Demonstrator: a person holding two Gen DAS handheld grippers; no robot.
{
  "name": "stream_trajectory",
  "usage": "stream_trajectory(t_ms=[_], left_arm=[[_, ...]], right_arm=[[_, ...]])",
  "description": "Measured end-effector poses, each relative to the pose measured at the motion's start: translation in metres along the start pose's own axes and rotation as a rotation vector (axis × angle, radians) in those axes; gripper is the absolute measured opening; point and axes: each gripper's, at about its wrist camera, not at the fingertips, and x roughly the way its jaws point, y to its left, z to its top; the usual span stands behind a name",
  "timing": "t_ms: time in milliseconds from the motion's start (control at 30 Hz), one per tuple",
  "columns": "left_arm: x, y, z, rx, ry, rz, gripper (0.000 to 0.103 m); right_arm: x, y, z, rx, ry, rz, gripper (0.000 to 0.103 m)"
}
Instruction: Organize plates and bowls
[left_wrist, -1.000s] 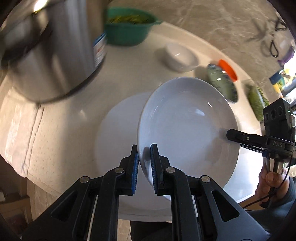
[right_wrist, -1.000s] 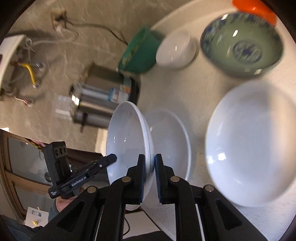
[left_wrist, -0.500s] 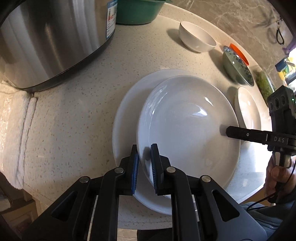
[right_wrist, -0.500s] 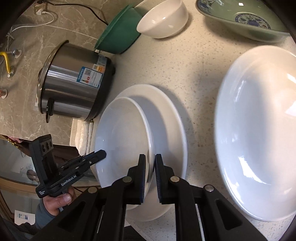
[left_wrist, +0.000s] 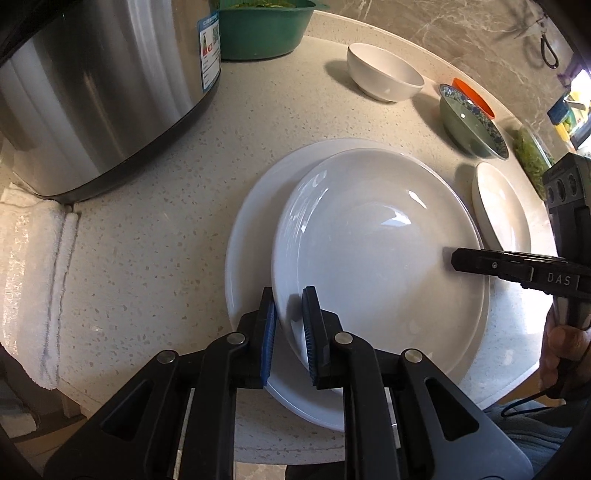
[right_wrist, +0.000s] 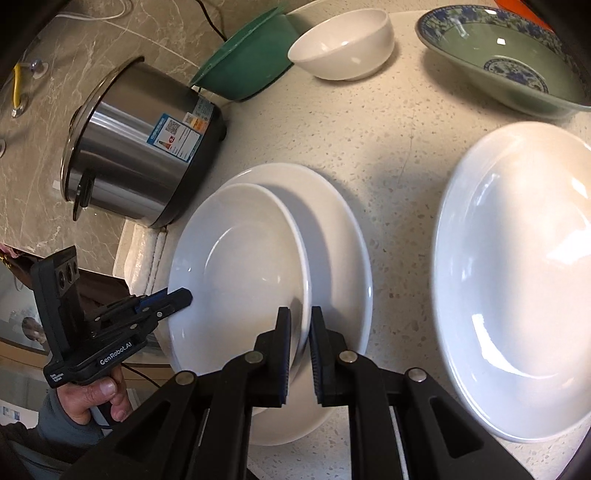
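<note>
Two hand-held grippers grip one white deep plate (left_wrist: 376, 258) by opposite edges. The left gripper (left_wrist: 289, 332) has its blue-padded fingers (left_wrist: 268, 334) narrowly set on the near rim; the right gripper (right_wrist: 298, 354) has its fingers (right_wrist: 283, 354) closed on the opposite rim. The held plate sits over a larger white plate (left_wrist: 251, 229) on the speckled desk (left_wrist: 147, 240), offset toward one side; whether the two touch cannot be told. Another white deep plate (right_wrist: 517, 280) lies apart to the right. Beyond stand a small white bowl (right_wrist: 341, 44), a green bowl with blue pattern (right_wrist: 509, 62), a green plastic basin (left_wrist: 262, 27) and a steel rice cooker (left_wrist: 96, 88) beside a folded white towel (left_wrist: 33, 288).
</note>
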Motion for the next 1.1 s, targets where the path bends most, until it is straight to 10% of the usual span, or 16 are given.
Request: stream_trajectory(t_ms=[667, 933, 1100], left_arm=[[0.008, -0.012, 0.005, 0.018, -0.021, 0.063, 0.019], [0.004, -0.020, 0.003, 0.024, -0.054, 0.059, 0.054], [0.002, -0.022, 0.005, 0.019, -0.066, 0.065, 0.060]], right_arm=[[-0.001, 0.021, 0.000, -0.132, 0.014, -0.135, 0.014], [0.003, 0.038, -0.004, -0.249, 0.027, -0.219, 0.017], [0.005, 0.041, -0.005, -0.283, 0.030, -0.242, 0.020]])
